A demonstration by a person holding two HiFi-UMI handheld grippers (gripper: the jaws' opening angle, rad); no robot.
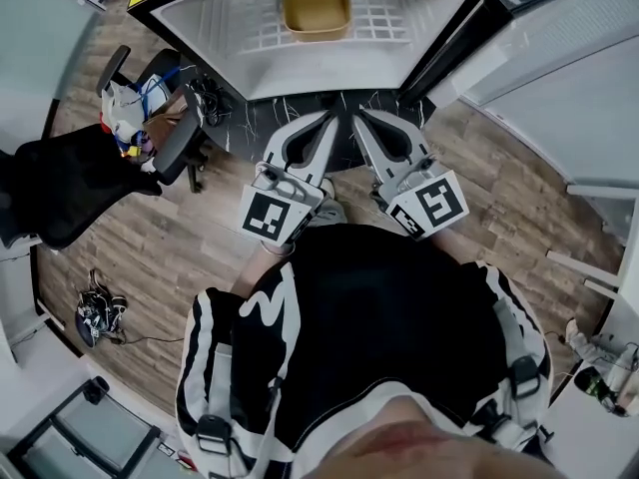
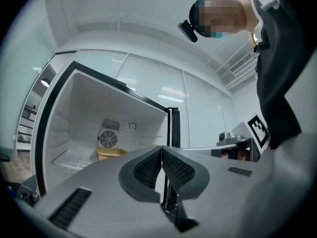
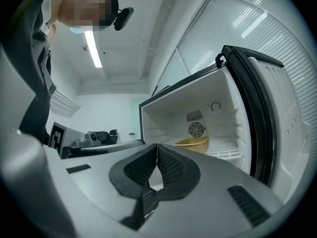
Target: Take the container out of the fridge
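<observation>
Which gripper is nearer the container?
Left, barely. The left gripper is almost straight in front of the container; the right gripper sits beside it, offset right. Both are outside the fridge.

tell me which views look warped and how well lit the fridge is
Head view: sharp, bowed at the edges, fridge interior bright around the yellow container. Left gripper view: strong fisheye, black corners. Right gripper view: same fisheye, ceiling light glares.
</observation>
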